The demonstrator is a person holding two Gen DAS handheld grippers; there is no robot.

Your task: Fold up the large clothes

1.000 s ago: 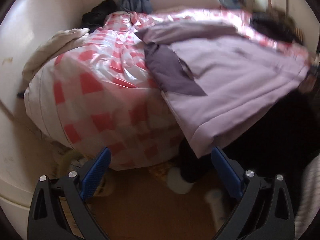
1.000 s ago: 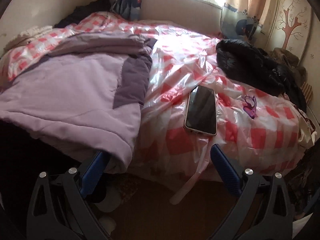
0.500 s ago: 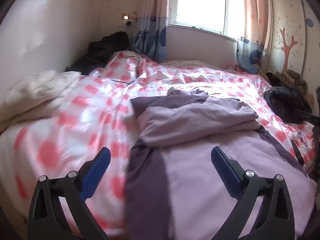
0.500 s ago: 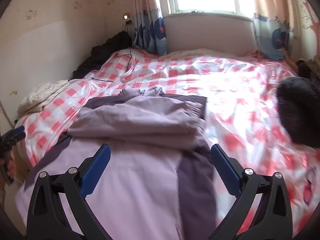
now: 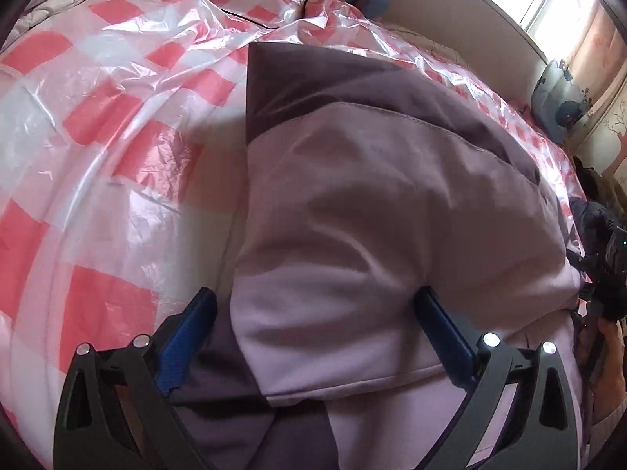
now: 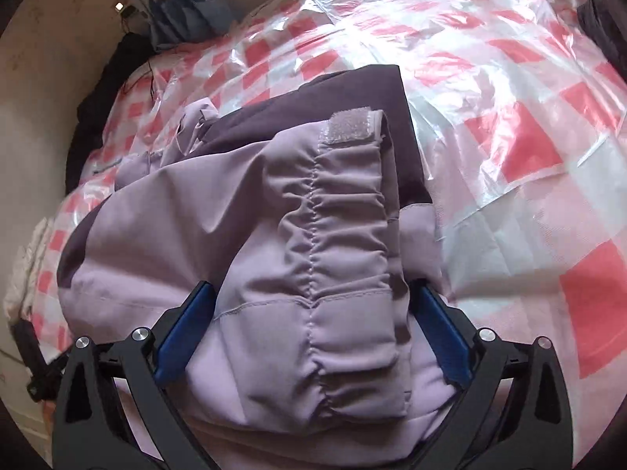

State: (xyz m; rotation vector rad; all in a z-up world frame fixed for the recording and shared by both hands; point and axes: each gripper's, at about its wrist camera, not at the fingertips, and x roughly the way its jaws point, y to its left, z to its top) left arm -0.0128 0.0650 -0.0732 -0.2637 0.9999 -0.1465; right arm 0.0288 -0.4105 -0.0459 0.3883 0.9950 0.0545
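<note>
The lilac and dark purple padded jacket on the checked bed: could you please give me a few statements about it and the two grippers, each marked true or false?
1. The lilac and dark purple padded jacket lies on a red-and-white checked plastic sheet. True.
2. The left gripper is shut with nothing between its fingers. False: it is open, with jacket fabric bulging between them.
3. The right gripper straddles the jacket's gathered elastic cuff. True.
4. The cuff's fastening strip is bright green. False: it is lilac.
</note>
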